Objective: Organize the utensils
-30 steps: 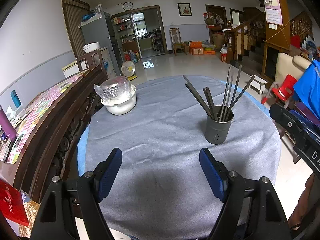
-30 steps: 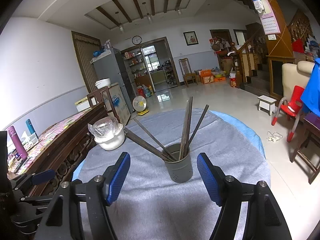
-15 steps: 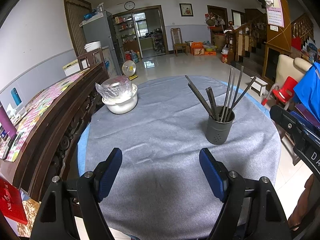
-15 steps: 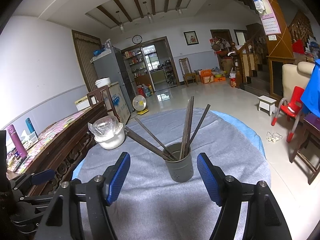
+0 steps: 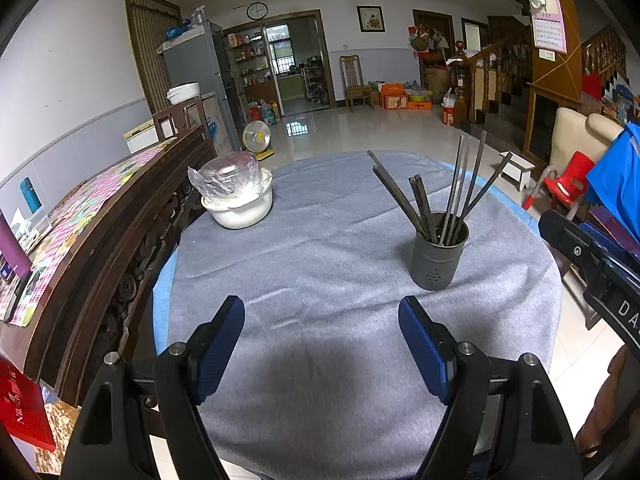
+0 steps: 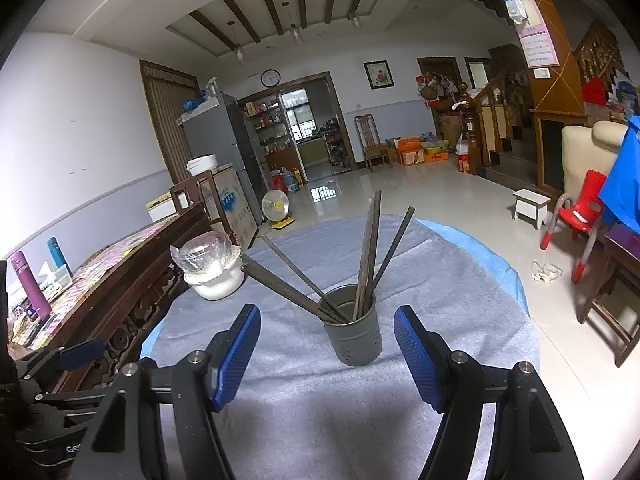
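Observation:
A dark grey metal utensil cup [image 5: 438, 256] stands upright on the grey tablecloth [image 5: 320, 240], right of centre; it also shows in the right wrist view [image 6: 354, 336]. Several dark chopsticks [image 5: 452, 196] stand in it, fanned out, also seen in the right wrist view [image 6: 370, 252]. My left gripper [image 5: 322, 344] is open and empty, low over the near part of the table. My right gripper [image 6: 326, 350] is open and empty, just short of the cup, which sits in line between its blue pads.
A white bowl covered with clear plastic [image 5: 236, 196] stands at the table's far left. A dark wooden bench back [image 5: 100, 240] runs along the left edge. The right gripper's body [image 5: 592, 256] shows at the right. A red child's chair [image 6: 580, 208] stands on the floor.
Both grippers have barely moved; the left wrist view has tilted slightly upward. Both stay open and empty, and the cup and chopsticks have not moved.

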Demonstrator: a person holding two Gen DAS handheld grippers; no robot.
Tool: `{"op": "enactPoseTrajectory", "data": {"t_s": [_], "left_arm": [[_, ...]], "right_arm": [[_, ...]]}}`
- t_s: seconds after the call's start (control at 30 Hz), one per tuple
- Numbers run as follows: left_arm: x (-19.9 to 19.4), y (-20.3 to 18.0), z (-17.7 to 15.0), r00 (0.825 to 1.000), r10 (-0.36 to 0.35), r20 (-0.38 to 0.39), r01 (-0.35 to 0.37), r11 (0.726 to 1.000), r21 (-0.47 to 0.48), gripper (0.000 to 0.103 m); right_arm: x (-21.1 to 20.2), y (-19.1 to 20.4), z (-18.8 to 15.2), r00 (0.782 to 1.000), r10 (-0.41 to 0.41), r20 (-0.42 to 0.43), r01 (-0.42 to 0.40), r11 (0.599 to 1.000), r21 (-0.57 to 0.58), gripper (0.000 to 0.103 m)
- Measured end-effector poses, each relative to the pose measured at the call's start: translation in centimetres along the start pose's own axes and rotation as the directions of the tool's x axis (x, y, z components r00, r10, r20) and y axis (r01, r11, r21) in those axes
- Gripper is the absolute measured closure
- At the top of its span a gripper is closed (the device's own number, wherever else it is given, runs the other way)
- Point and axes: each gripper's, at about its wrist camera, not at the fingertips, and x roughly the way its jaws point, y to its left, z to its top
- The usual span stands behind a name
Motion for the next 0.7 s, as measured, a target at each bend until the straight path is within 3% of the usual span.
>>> {"op": "enactPoseTrajectory", "data": {"t_s": [0.7], "left_arm": [[1.4, -0.4, 0.9, 1.0, -0.006, -0.018, 0.006, 1.0, 0.006, 0.023]], "right_arm": [[0.9, -0.5, 0.5, 1.0, 0.0, 0.005, 0.0, 1.0, -0.009, 0.029]]}}
